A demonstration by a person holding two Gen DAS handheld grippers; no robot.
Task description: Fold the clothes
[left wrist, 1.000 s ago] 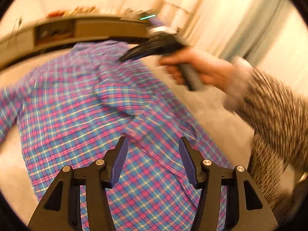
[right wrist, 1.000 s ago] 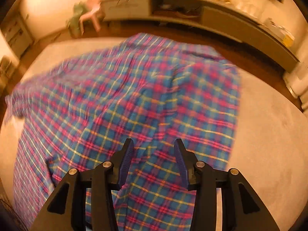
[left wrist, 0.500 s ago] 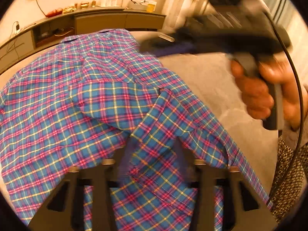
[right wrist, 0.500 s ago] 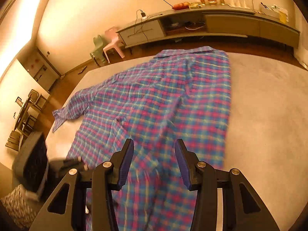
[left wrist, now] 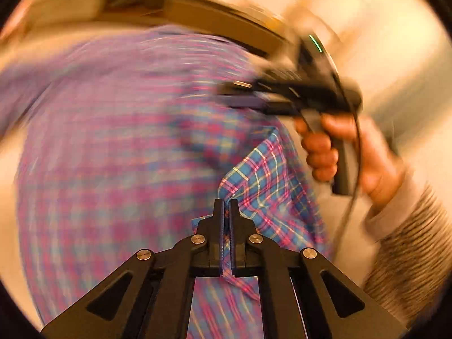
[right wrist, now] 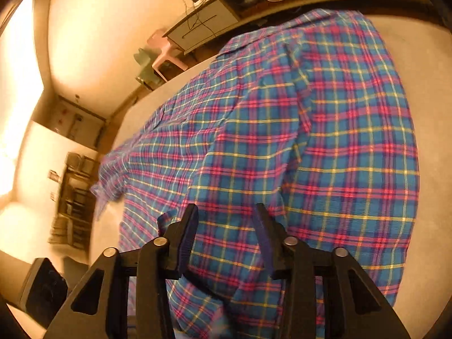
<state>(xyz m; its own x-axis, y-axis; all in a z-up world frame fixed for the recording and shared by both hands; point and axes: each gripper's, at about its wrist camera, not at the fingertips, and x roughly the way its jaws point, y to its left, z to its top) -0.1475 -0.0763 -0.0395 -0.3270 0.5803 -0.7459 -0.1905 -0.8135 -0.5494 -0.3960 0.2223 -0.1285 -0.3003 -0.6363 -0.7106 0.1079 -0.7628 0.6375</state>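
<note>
A blue, pink and yellow plaid shirt (right wrist: 325,130) lies spread on a pale carpeted surface. In the left wrist view my left gripper (left wrist: 226,206) is shut on a raised fold of the shirt (left wrist: 260,175), with cloth pinched between its fingers. That view is blurred by motion. My right gripper (right wrist: 224,220) is open, hovering just above the shirt's near part. The right gripper also shows in the left wrist view (left wrist: 248,96), held by a hand (left wrist: 353,152) at the shirt's right edge.
A long low cabinet (right wrist: 214,19) runs along the far wall, with a pink chair (right wrist: 166,53) beside it. Shelving (right wrist: 73,192) stands at the left. Bare carpet (right wrist: 429,118) lies right of the shirt. A dark object (right wrist: 45,291) sits at lower left.
My left gripper has closed on a fold of the shirt and lifted it. My right gripper has dropped lower and closer over the shirt, still open.
</note>
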